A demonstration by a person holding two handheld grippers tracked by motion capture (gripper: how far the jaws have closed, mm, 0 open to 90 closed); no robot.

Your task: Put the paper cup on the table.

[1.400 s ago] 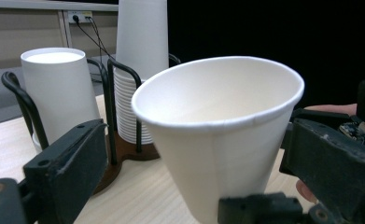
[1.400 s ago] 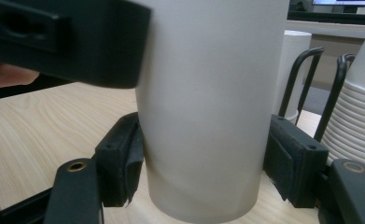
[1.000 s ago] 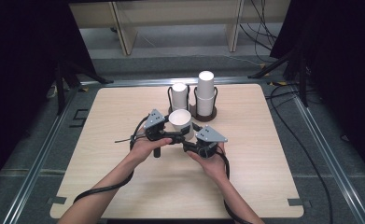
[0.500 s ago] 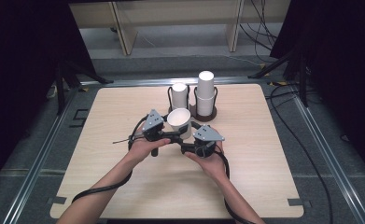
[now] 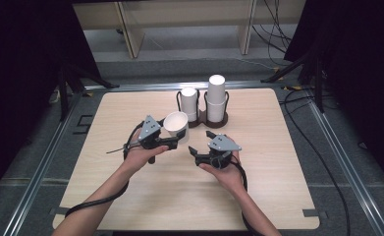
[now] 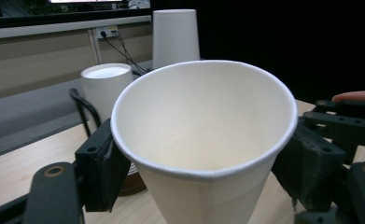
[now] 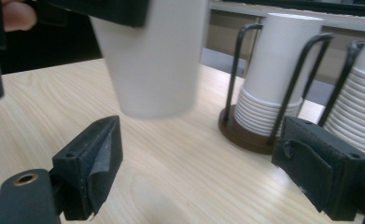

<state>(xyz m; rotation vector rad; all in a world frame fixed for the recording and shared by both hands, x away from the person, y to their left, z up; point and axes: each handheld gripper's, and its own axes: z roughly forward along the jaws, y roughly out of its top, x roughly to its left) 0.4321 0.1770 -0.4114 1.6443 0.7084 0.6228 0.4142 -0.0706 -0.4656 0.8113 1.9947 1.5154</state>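
**Left gripper's got the cup, right one's let go**

The left gripper (image 5: 176, 140) is clamped on the paper cup (image 5: 176, 126); its jaws have just been closing, pads squeezing both sides below the rim, mouth up and tilted a bit. The cup's held off the table (image 5: 130, 196), just in front of the cup holder (image 5: 206, 118). The right gripper (image 5: 195, 153) sits beside it with jaws spread wide and nothing between them. Two stacks of upside-down cups (image 5: 216, 96) stand in the holder's wire loops.
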